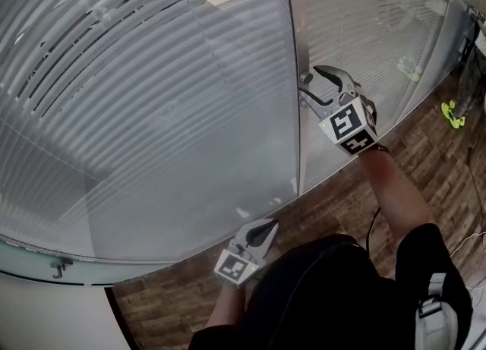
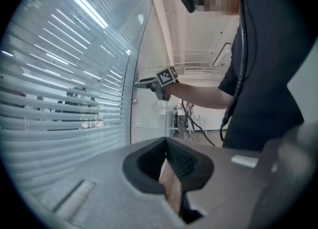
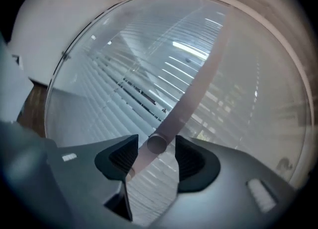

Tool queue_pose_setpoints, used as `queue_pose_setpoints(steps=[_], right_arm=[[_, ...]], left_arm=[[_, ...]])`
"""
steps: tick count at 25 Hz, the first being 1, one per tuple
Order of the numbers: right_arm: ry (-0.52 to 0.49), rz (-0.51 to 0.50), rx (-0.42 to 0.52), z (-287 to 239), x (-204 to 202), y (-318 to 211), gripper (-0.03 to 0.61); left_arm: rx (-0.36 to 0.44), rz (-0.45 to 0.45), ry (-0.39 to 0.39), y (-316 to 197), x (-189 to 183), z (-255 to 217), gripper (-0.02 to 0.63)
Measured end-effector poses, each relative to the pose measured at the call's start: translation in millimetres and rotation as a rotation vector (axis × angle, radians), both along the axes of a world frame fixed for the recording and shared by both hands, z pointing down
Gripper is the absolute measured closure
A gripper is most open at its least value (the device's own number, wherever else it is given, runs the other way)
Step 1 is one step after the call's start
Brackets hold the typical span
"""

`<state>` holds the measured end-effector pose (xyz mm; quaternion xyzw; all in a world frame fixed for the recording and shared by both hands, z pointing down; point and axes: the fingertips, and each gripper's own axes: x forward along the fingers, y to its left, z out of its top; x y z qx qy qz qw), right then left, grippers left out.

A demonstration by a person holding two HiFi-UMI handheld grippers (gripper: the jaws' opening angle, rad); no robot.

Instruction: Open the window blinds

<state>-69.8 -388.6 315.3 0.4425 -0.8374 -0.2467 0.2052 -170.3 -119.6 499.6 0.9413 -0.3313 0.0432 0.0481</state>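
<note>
Nearest, the left tool (image 1: 267,227) hangs low by the person's body, jaws together with nothing in them. Farther off and to the right, the right tool (image 1: 308,83) has its jaws apart, one on either side of the small round knob (image 3: 157,144) on the upright frame post (image 1: 296,22); the pads are not pressing on it. Farthest, behind glass, are the window blinds (image 1: 137,75), slats partly tilted.

Assessment: the slats appear thin, light and out of reach, so the knob is the only hold. It looks rigid, smooth and likely slippery; clamp squarely across its sides.
</note>
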Motion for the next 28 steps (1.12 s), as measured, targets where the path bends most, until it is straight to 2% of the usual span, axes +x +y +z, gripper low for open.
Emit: queue_pose_setpoints(steps=[5,8,22,25,28], right_arm=[[0.499,0.023,0.258,2.6,-7.4,4.4,0.347],[0.654,0.021,0.32,10.9,-7.7,1.7,0.353],[0.747,0.016,0.384,16.2,-9.5,-5.3,0.394],[0.762,0.012,0.394,18.0,-10.2,-5.1,0.448],[0.769,0.011,0.388,18.3,-9.8,-5.1,0.449]], left_arm=[[0.011,0.001,-0.002,-0.3,-0.5,0.3,0.609],[0.006,-0.007,0.005,-0.1,-1.9,0.7,0.609],[-0.003,-0.037,-0.002,-0.5,-12.5,4.1,0.609],[-0.004,-0.04,-0.002,-1.3,-11.5,3.7,0.609],[-0.003,-0.037,0.002,-1.8,-9.0,2.5,0.609]])
